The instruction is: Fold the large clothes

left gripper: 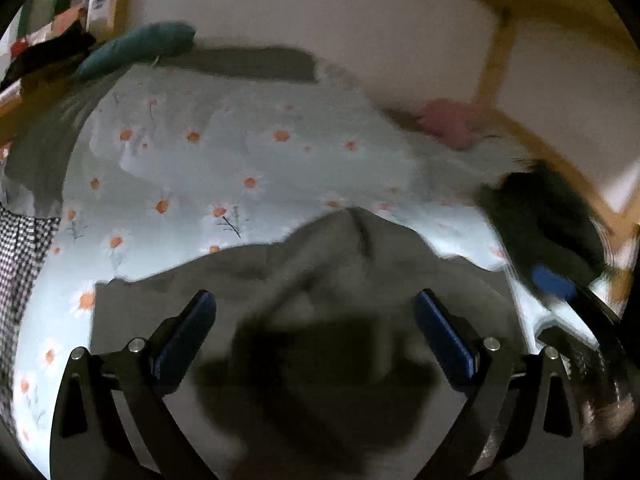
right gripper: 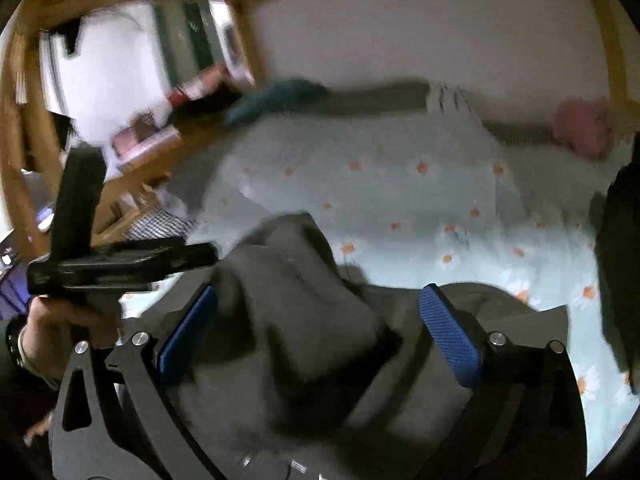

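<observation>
A dark grey garment lies crumpled on the floral bedsheet. My left gripper hangs just above it, jaws wide and open, nothing pinched between the blue pads. In the right wrist view the same garment bulges up in a thick fold between the jaws of my right gripper, which stands open; the pads do not press the cloth. One blue pad of the right gripper shows at the right edge of the left wrist view. A hand holds the left gripper's black body.
The pale blue sheet with orange daisies covers the bed. A teal cushion and a pink soft thing lie by the wall. Wooden bed rails frame the far side. A checked cloth hangs at the left.
</observation>
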`<state>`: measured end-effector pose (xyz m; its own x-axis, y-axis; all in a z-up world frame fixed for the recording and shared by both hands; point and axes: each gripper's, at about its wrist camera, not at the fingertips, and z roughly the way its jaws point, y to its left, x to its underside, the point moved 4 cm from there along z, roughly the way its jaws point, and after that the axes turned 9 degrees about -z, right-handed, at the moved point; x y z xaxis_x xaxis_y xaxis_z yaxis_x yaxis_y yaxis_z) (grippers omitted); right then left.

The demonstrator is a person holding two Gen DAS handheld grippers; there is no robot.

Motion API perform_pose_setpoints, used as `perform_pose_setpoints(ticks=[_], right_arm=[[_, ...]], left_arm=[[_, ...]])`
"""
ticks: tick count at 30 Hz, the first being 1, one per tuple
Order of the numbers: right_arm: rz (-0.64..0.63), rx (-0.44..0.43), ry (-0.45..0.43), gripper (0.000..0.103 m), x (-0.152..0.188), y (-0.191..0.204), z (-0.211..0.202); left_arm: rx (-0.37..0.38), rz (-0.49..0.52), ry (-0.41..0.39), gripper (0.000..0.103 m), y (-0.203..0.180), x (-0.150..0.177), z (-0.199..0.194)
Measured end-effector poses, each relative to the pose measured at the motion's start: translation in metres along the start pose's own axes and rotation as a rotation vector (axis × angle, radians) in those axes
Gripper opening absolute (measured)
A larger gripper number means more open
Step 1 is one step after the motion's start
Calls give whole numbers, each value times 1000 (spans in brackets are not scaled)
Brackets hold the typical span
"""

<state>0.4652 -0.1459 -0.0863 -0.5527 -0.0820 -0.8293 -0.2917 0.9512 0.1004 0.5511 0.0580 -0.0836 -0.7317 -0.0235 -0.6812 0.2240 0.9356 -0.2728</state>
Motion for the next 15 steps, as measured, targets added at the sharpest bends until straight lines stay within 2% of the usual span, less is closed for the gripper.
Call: perform_pose_setpoints(ticks=[2,5,6,7,8,10,12,15], right_arm=[[-17,-19,93,99,6,8,38],[-71,12,296,99,50,21,83],[-93,35,356,99,64,22,96],[-170,92,370,99,81,25,106],[-211,119,343,99,85,29,108],[-200,145,317,100,87,31,107],[-201,153,307,100,87,31,107],[-169,161,301,100,84,34,101]], left_arm=[[-41,-32,96,97,3,-6,56],[-143,-74,181,98,28,-4,100],[-164,-107,237,98,41,0,120],[-130,-139,264,98,50,7,130],[-99,-156,262,98,58,12,136],[-74,-114,196,98,60,16,133],[-82,-97,160,98,57,20,127],[-71,-104,139,98,58,23,122]])
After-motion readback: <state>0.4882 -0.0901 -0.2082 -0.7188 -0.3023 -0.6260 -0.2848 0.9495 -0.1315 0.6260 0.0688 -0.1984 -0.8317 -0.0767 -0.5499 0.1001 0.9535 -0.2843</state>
